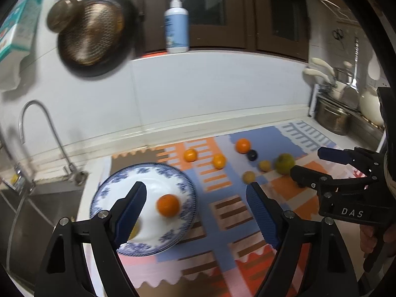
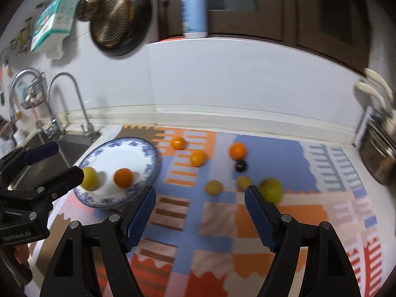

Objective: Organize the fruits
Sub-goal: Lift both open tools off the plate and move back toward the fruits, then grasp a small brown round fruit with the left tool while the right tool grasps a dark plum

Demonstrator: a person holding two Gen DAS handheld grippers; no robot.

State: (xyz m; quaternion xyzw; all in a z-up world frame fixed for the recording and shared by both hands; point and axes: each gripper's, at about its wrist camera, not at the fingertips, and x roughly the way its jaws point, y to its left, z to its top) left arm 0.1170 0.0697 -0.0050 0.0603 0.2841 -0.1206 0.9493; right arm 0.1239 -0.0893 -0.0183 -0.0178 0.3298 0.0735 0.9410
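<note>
On patterned mat [image 2: 217, 222], seven loose fruits lying well apart from blue-rimmed plate [image 2: 151, 156]; plate carrying orange [image 2: 123, 177] and yellow fruit [image 2: 89, 178]. Green fruit [image 2: 271, 190] sitting just beyond right gripper [image 2: 200, 199], nearer than to left gripper [image 1: 196, 194]; judged next pick. Both grippers hanging spread, jaws empty. Left gripper hovering over plate edge. Right wrist view showing yellow fruit whole; left wrist view hiding most of it behind left finger [image 1: 131, 212].
</note>
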